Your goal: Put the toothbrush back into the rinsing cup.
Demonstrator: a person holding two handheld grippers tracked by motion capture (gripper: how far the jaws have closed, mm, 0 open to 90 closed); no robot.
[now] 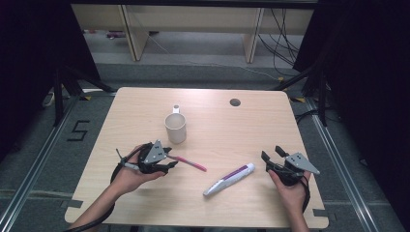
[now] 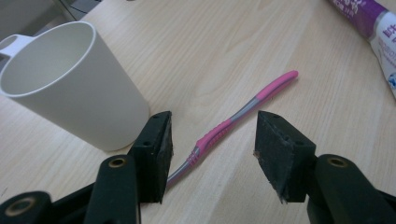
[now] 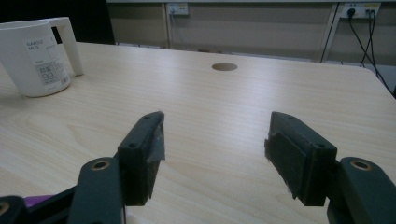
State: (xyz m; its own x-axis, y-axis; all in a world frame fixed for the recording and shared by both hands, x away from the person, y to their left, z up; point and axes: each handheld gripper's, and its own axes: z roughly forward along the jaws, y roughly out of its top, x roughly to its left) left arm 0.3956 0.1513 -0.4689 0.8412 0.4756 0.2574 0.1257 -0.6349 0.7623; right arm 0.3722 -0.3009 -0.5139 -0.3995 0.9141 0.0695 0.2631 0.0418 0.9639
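A pink and grey toothbrush (image 1: 192,164) (image 2: 239,115) lies flat on the wooden table (image 1: 241,130), just right of my left gripper (image 1: 170,161) (image 2: 213,122). That gripper is open, its jaws low over the brush's near end, which runs under the left jaw. A white mug (image 1: 175,128) (image 2: 70,84) stands upright close beside the left jaw. A white and purple toothpaste tube (image 1: 229,179) (image 2: 373,23) lies between the hands. My right gripper (image 1: 271,153) (image 3: 217,119) is open over bare table, right of the tube, holding nothing.
A round cable hole (image 1: 235,102) (image 3: 224,66) sits near the table's far edge. The mug (image 3: 39,56) shows far left in the right gripper view. Beyond the table are wooden furniture legs and cables on the floor.
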